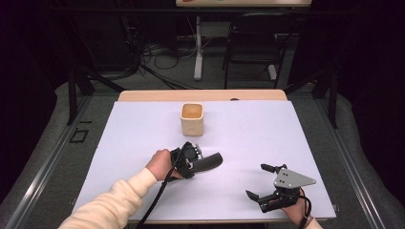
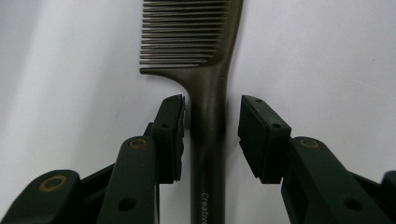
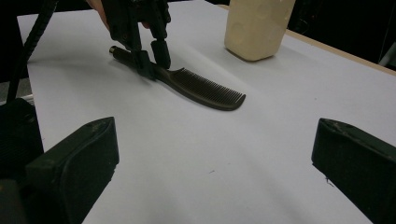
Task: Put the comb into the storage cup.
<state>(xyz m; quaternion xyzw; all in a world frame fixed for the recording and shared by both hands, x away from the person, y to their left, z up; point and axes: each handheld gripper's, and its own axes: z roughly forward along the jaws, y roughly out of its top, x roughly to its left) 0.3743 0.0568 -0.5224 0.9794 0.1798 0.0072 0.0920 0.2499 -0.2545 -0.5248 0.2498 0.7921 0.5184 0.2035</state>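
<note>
The left gripper (image 2: 211, 135) is straddling the handle of the dark comb (image 2: 205, 88), which is lying flat near the middle of the tabletop (image 1: 248, 138), before the cream cup (image 1: 192, 119). Its jaws are part open, one pad (image 2: 170, 135) at the handle, the other apart, so the comb may be skidding sideways as they close. The right gripper (image 1: 267, 183) is waiting wide open and empty near the front right corner.

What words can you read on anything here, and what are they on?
"Creative": pale letters on the handle of the dark comb, running along it at the bottom edge of the left gripper view; the picture's edge cuts it there, so more may follow.
The beige cup shows no readable text.
</note>
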